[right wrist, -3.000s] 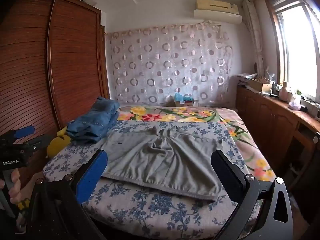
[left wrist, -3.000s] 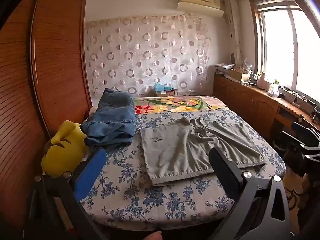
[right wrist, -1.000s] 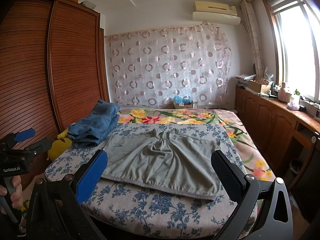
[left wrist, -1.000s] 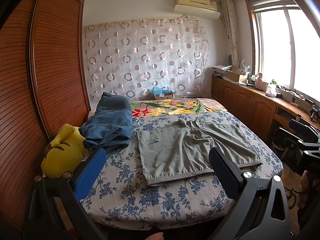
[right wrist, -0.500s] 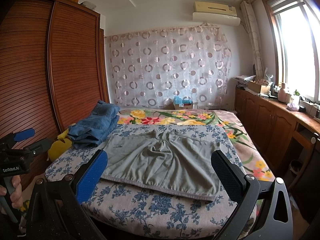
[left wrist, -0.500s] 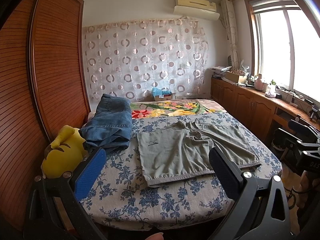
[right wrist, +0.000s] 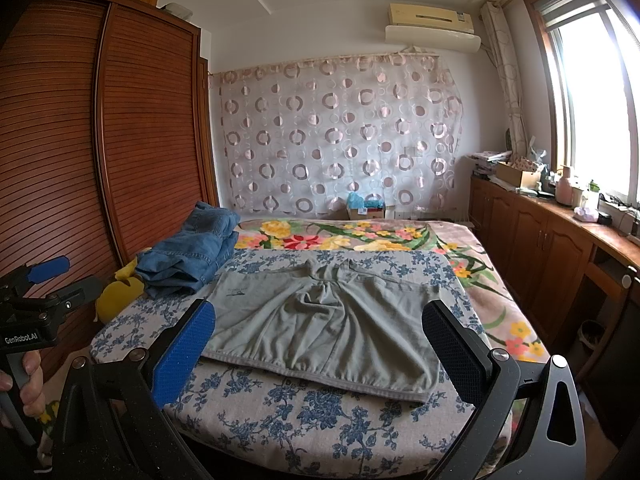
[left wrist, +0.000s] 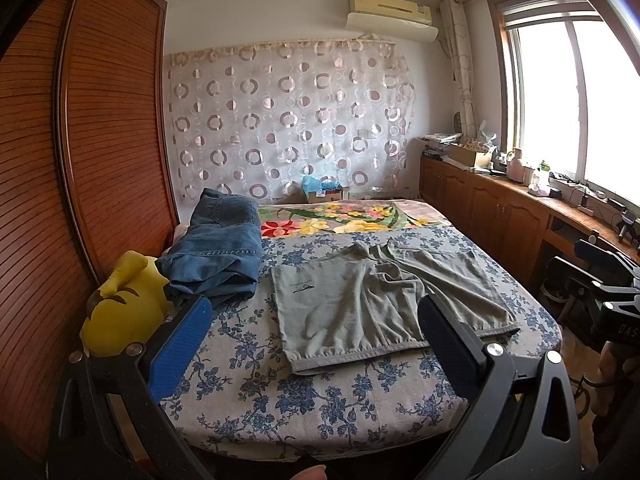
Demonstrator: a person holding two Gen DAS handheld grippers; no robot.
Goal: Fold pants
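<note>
Grey-green shorts (left wrist: 376,304) (right wrist: 324,320) lie spread flat on the bed, waistband toward me, legs toward the far wall. My left gripper (left wrist: 316,340) is open and held back from the foot of the bed, nothing between its fingers. My right gripper (right wrist: 320,344) is open too, also short of the bed's near edge, empty. In the right wrist view the left gripper (right wrist: 48,280) shows at the far left with a hand on its handle. The right gripper (left wrist: 600,276) appears at the right edge of the left wrist view.
Folded blue jeans (left wrist: 220,252) (right wrist: 188,252) sit at the bed's left side beside a yellow plush toy (left wrist: 124,304). The bed (left wrist: 320,404) carries a blue floral sheet and a flowered blanket (right wrist: 352,236). A wooden wardrobe (right wrist: 140,140) stands left, low cabinets (left wrist: 500,208) right.
Both grippers have drawn back and risen slightly, so the bed looks a little farther away. The shorts and jeans have not moved. Both grippers stay open.
</note>
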